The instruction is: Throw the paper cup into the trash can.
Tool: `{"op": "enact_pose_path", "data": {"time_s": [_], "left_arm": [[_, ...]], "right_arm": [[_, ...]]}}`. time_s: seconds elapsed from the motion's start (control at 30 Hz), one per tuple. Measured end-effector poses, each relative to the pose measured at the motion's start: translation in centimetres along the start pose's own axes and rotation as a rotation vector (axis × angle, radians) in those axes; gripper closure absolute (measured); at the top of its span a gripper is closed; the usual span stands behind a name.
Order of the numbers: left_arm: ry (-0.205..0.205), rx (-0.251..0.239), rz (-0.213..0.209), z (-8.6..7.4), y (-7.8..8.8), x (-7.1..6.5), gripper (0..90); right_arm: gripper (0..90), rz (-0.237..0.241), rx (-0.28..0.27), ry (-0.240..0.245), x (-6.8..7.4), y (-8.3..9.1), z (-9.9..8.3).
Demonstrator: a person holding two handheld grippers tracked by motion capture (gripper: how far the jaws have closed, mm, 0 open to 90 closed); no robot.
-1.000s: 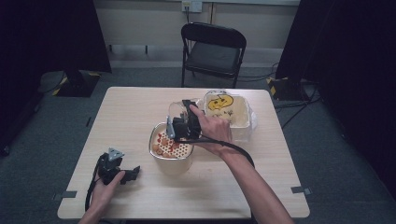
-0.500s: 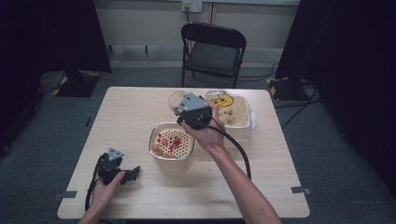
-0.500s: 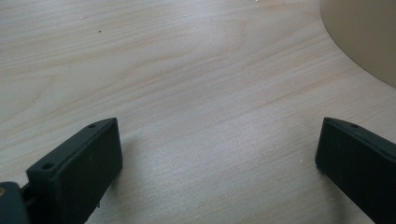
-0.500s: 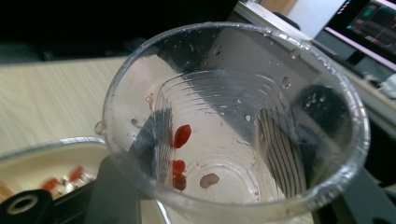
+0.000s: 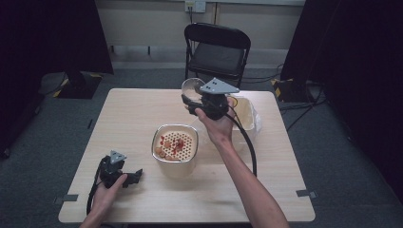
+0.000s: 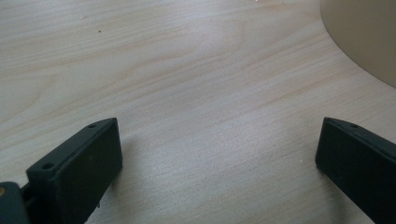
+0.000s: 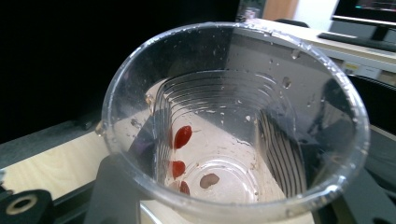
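While the right gripper (image 5: 202,102) is held raised beyond the strainer tub (image 5: 175,148), a clear plastic cup (image 7: 233,126) is clamped between its jaws, low on the wall, mouth turned toward the camera. A few red and pale beans (image 7: 182,136) are seen stuck inside, with water droplets. The cup is judged light, thin, easily crushed and slippery when wet, so it is best gripped gently near the ribbed base. The left gripper (image 5: 124,176) is rested on the table (image 6: 187,70), jaws spread wide with nothing between them.

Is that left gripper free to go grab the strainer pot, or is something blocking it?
Probably yes. The left gripper rests open and empty, with bare table between it and the pot; the right gripper holds its cup farther back.
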State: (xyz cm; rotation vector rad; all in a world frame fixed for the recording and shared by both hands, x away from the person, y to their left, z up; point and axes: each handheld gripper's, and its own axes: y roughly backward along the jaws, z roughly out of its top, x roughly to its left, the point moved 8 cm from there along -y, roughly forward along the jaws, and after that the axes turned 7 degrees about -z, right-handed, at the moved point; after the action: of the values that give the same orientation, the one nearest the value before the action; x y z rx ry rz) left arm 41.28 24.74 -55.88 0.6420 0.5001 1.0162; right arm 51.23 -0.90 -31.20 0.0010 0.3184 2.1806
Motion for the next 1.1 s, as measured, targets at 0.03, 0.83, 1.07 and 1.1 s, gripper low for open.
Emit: {"op": "enact_pose_path", "data": {"time_s": [0.03, 0.83, 1.07, 1.1], "left_arm": [[-0.001, -0.001, 0.005, 0.0, 0.0, 0.0, 0.0], [-0.002, 0.001, 0.003, 0.0, 0.0, 0.0, 0.0], [-0.002, 0.0, 0.002, 0.0, 0.0, 0.0, 0.0], [0.002, -0.001, 0.002, 0.0, 0.0, 0.0, 0.0]], "right_arm": [[46.0, -0.003, -0.002, -0.014, -0.5, 0.2, 0.0], [37.5, -0.154, 0.134, -0.117, -10.3, 2.3, -4.1], [21.2, -0.181, 0.156, -0.127, -11.4, 1.9, -4.7], [20.5, -0.18, 0.163, -0.13, -11.5, 1.9, -4.7]]}}
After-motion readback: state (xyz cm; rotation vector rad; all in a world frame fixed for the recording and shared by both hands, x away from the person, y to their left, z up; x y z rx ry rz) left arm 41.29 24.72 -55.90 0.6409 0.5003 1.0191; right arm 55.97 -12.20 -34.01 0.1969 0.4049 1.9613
